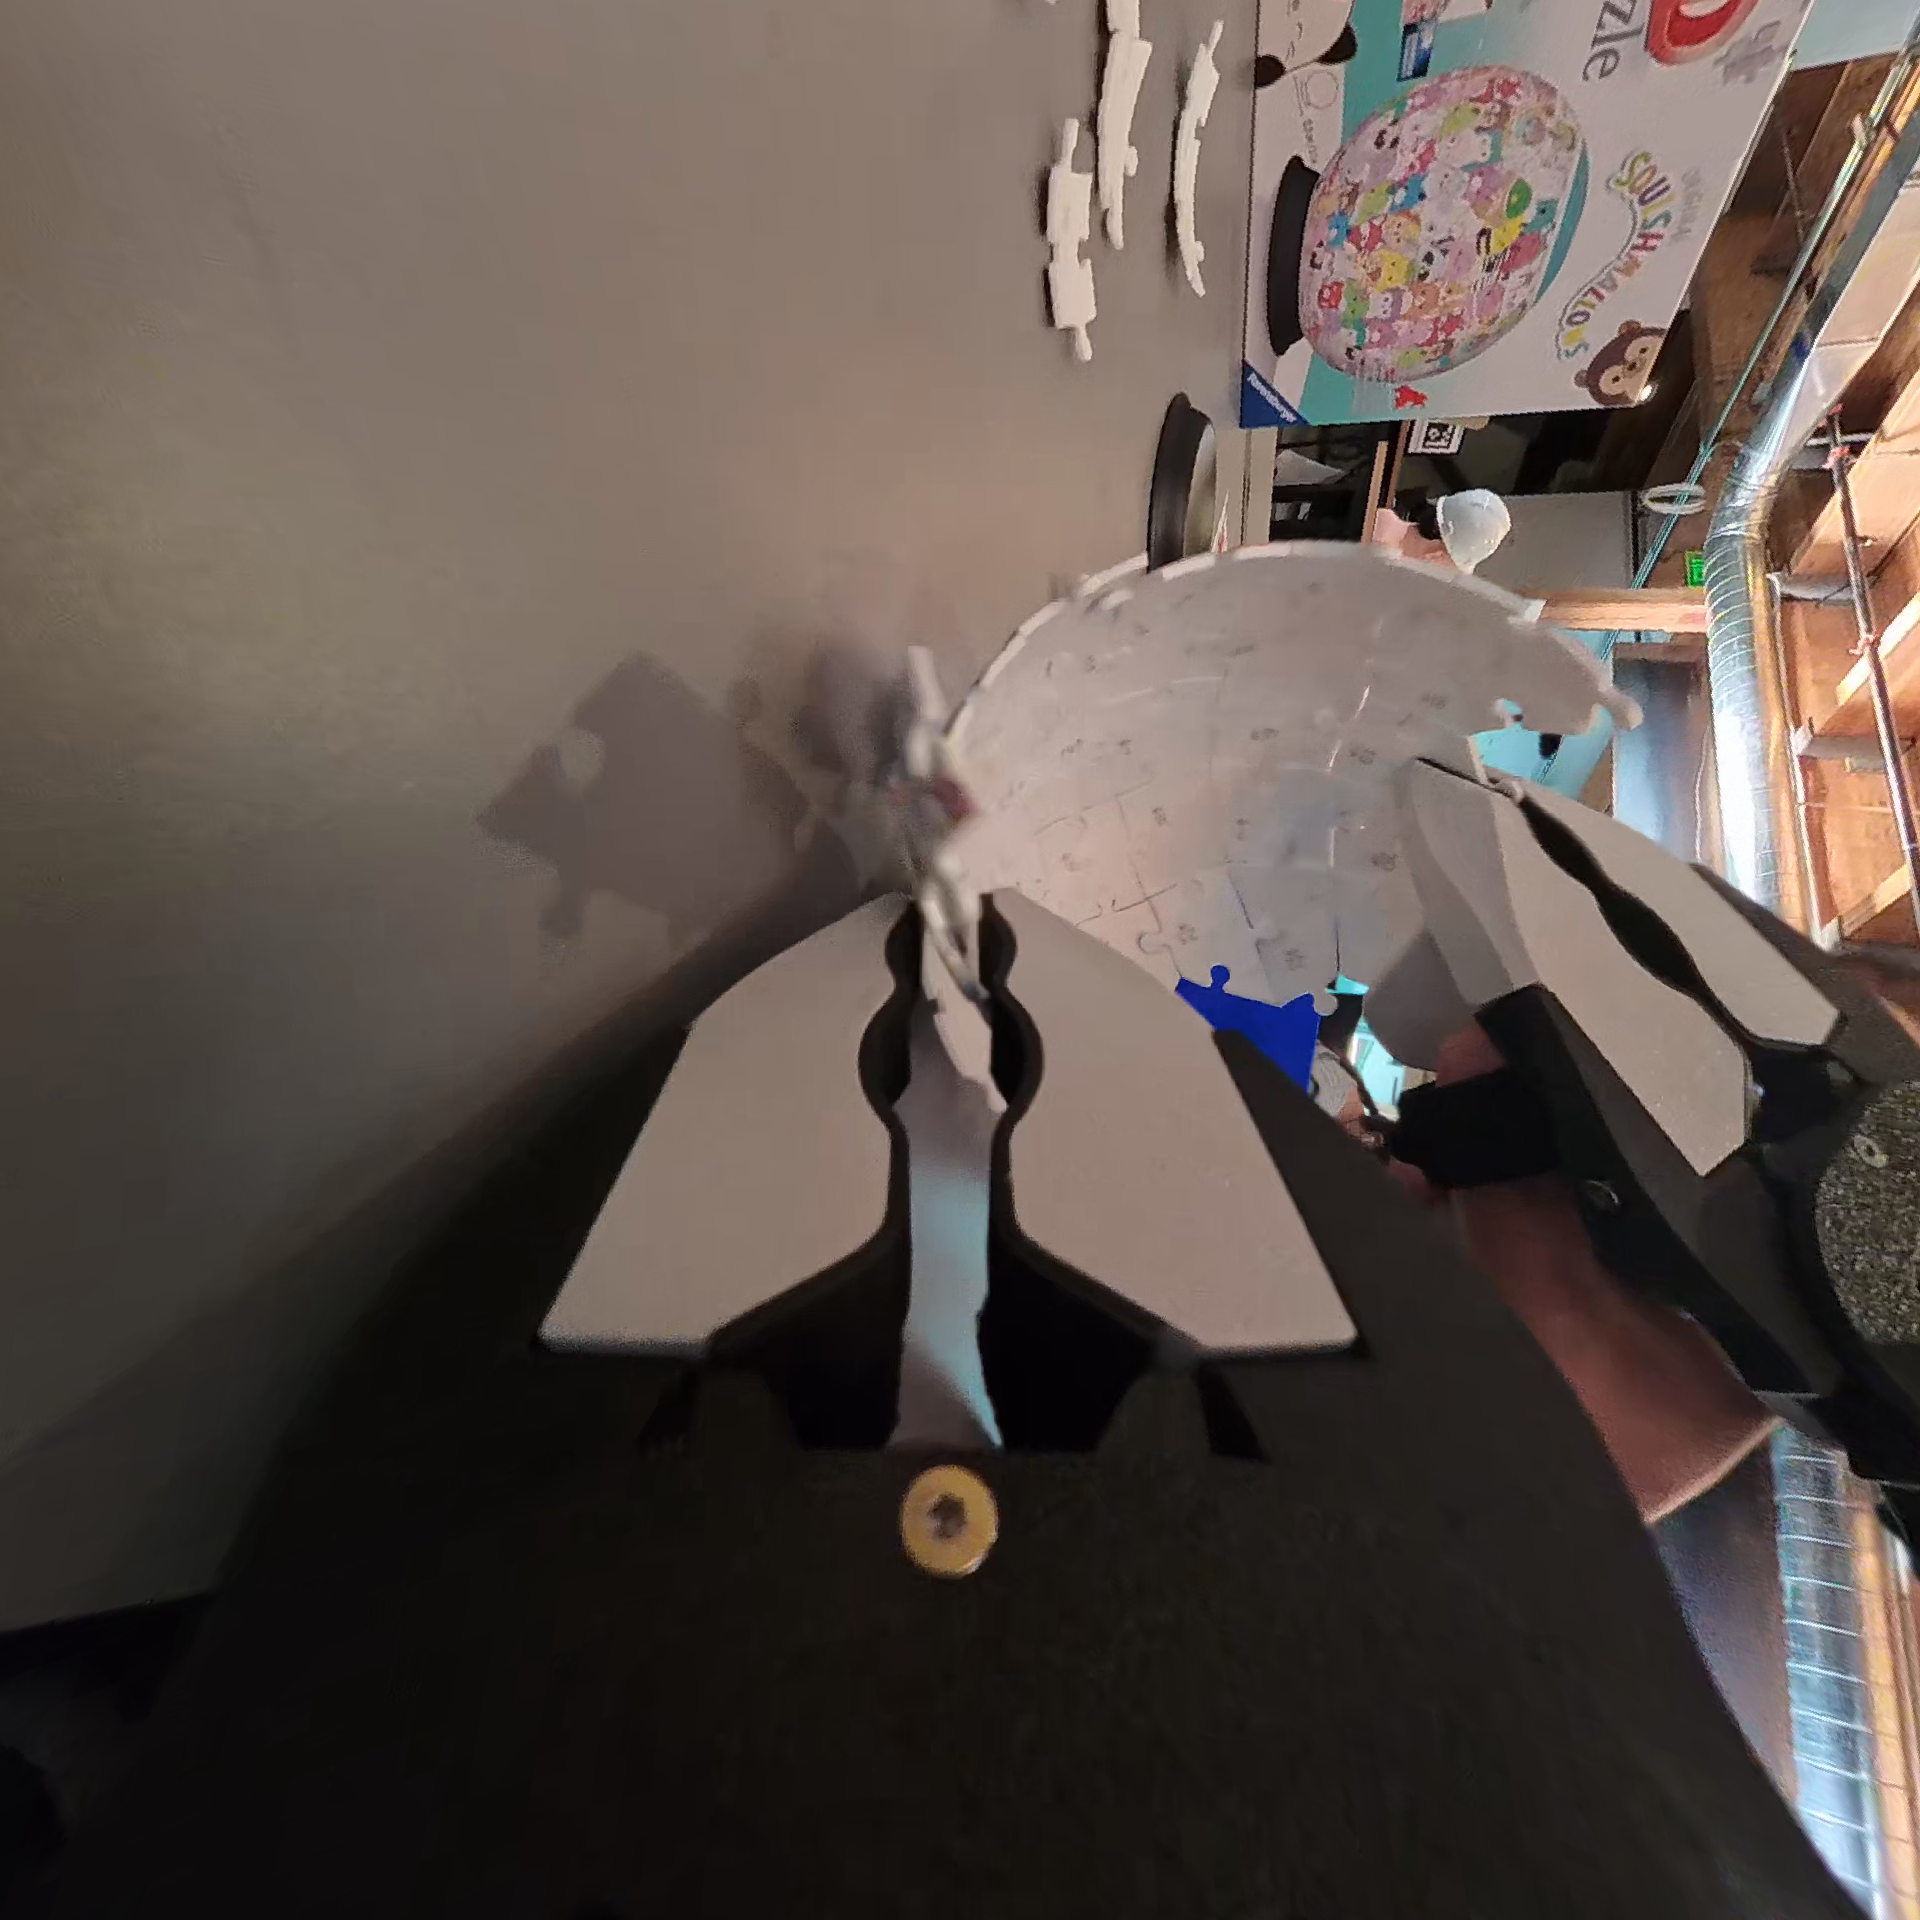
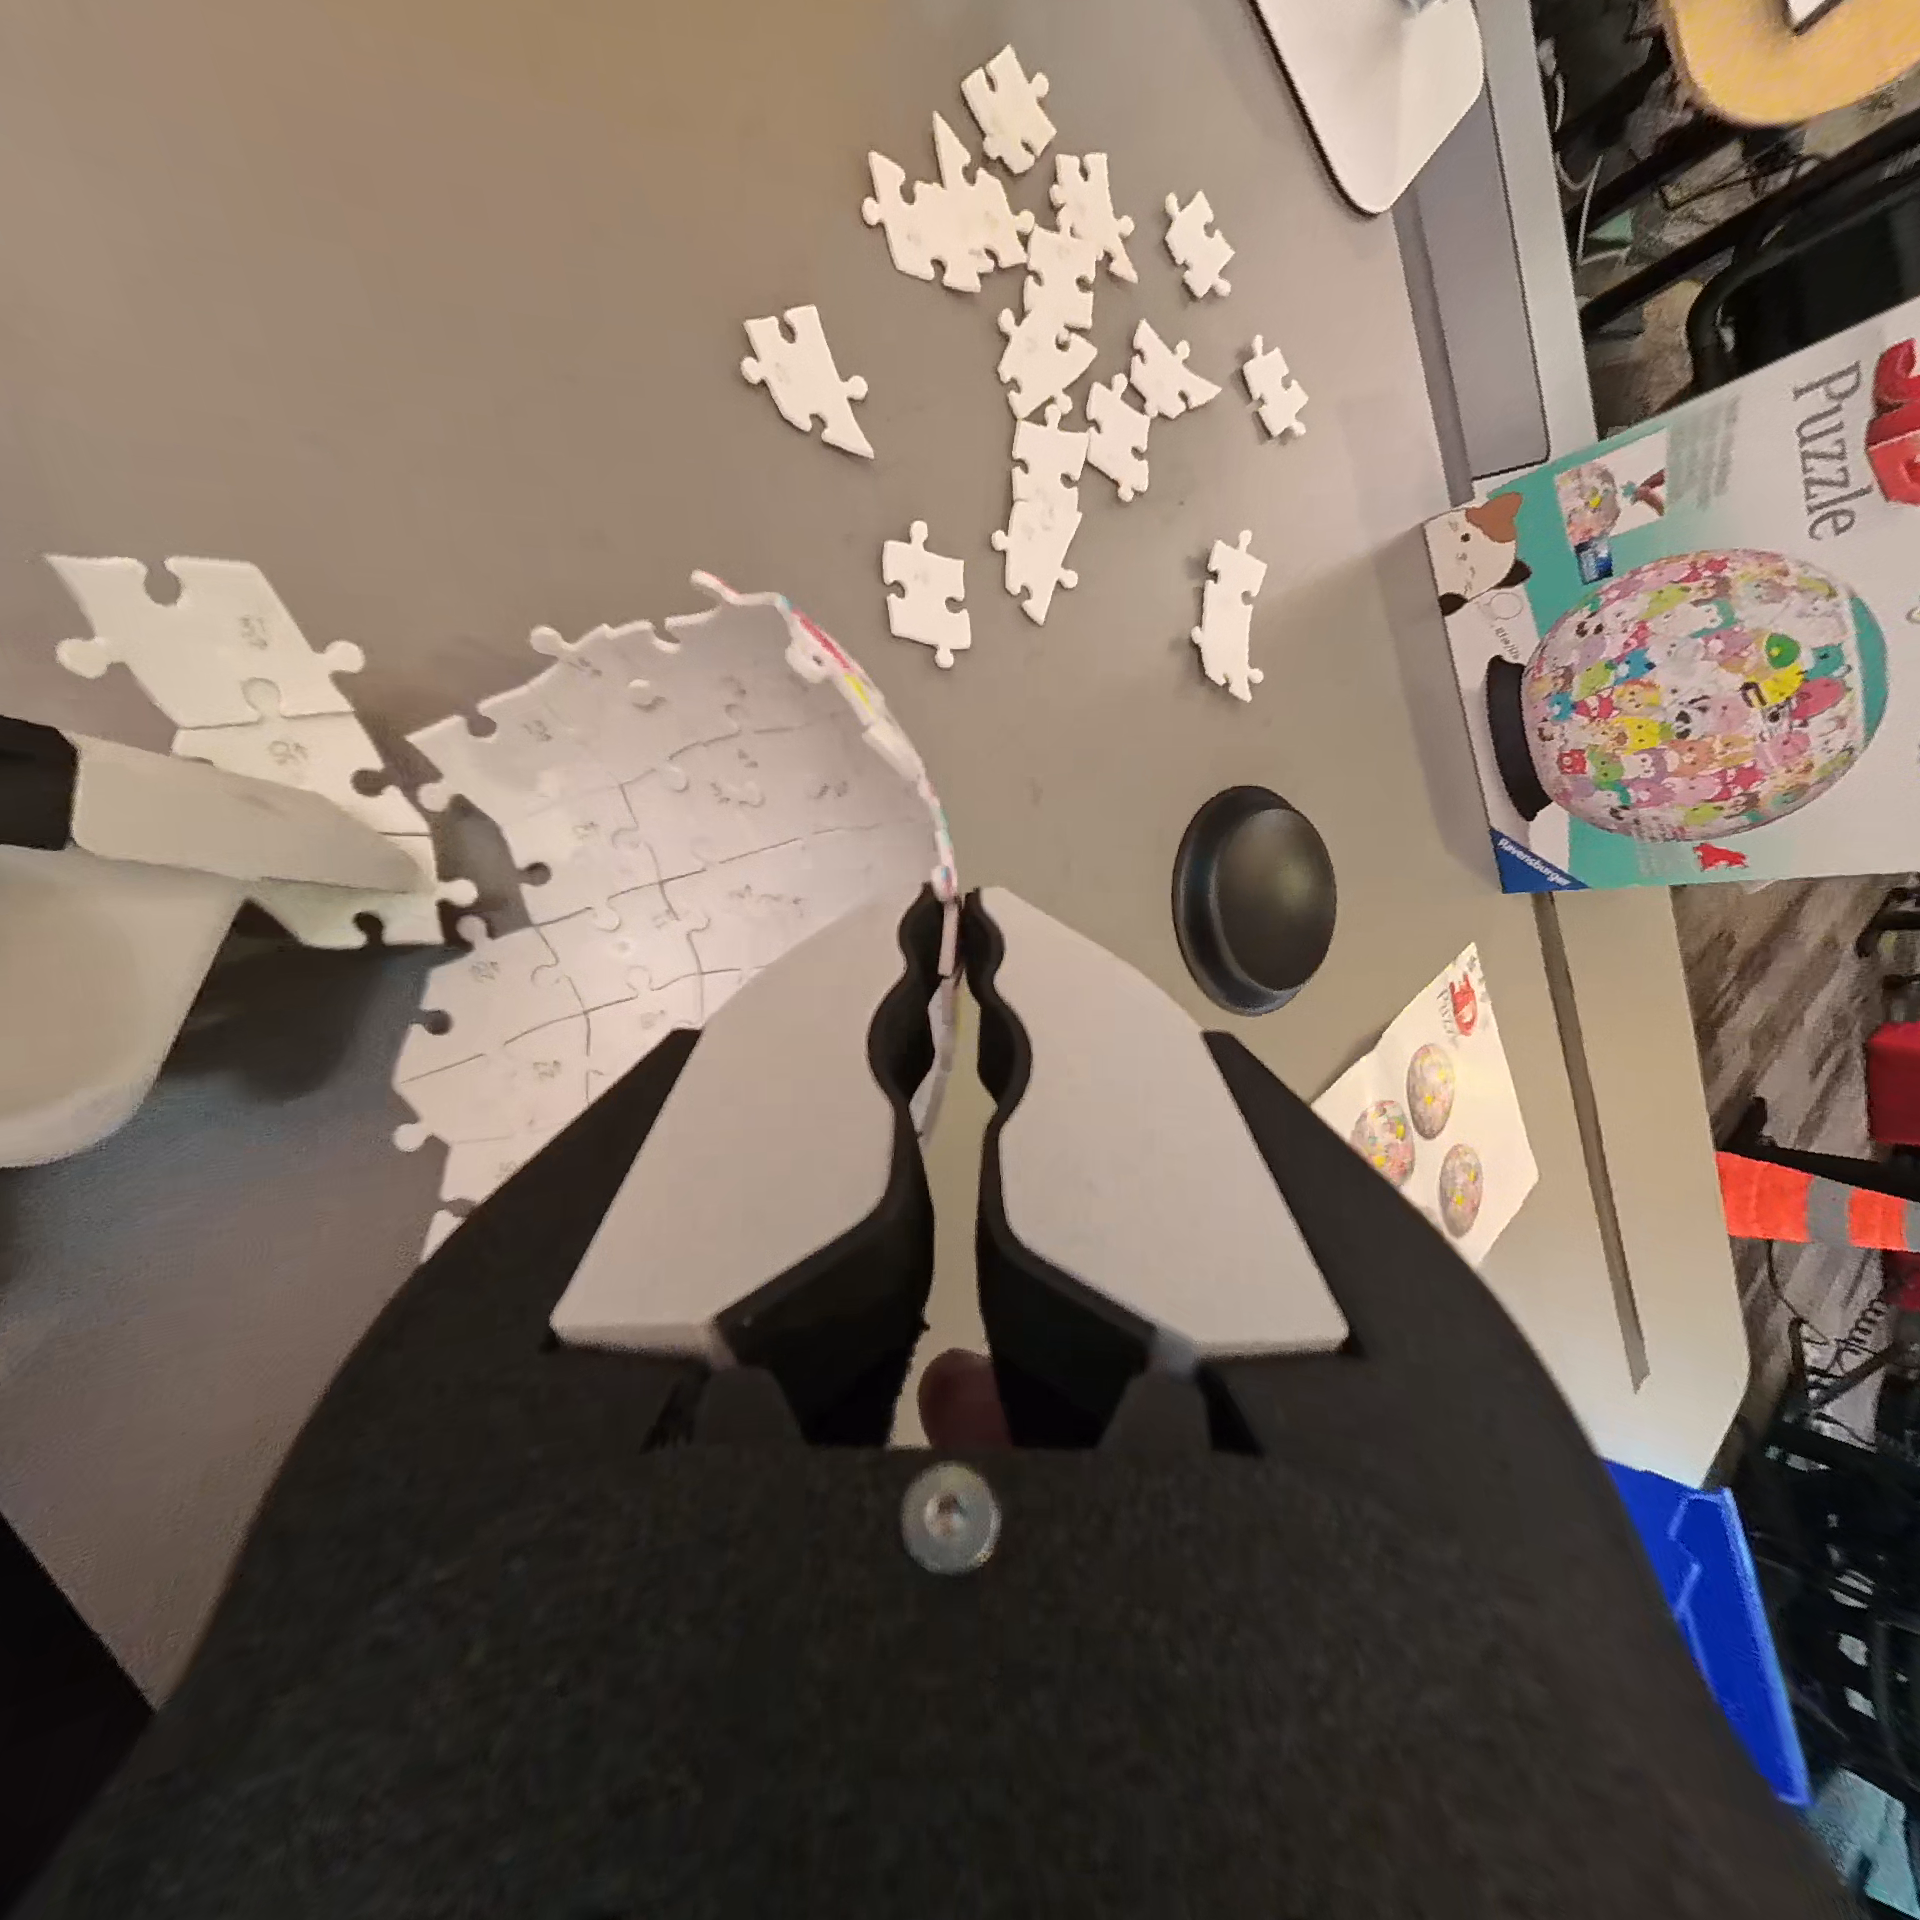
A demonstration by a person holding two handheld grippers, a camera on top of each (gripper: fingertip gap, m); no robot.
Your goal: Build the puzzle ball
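Note:
The half-built puzzle ball (image 2: 686, 831) is a curved white shell with its inner side towards me, held above the grey table (image 2: 416, 312). My right gripper (image 2: 954, 906) is shut on the shell's right rim. My left gripper (image 1: 948, 916) is shut on a strip of joined white pieces (image 2: 218, 655), seen edge-on between its fingers. In the right wrist view the strip sits at the shell's left edge, with the left gripper's fingers (image 2: 239, 842) on it. The shell (image 1: 1195, 748) and the right gripper's fingers (image 1: 1579, 935) also show in the left wrist view.
Several loose white pieces (image 2: 1049, 343) lie on the table beyond the shell. A black round stand (image 2: 1252, 899) sits to the right, with a leaflet (image 2: 1434, 1132) and the puzzle box (image 2: 1704, 686) by the table's right edge. The box (image 1: 1507, 208) and loose pieces (image 1: 1122, 135) show in the left wrist view. Some 11 cm of space lies between my two pairs of fingers.

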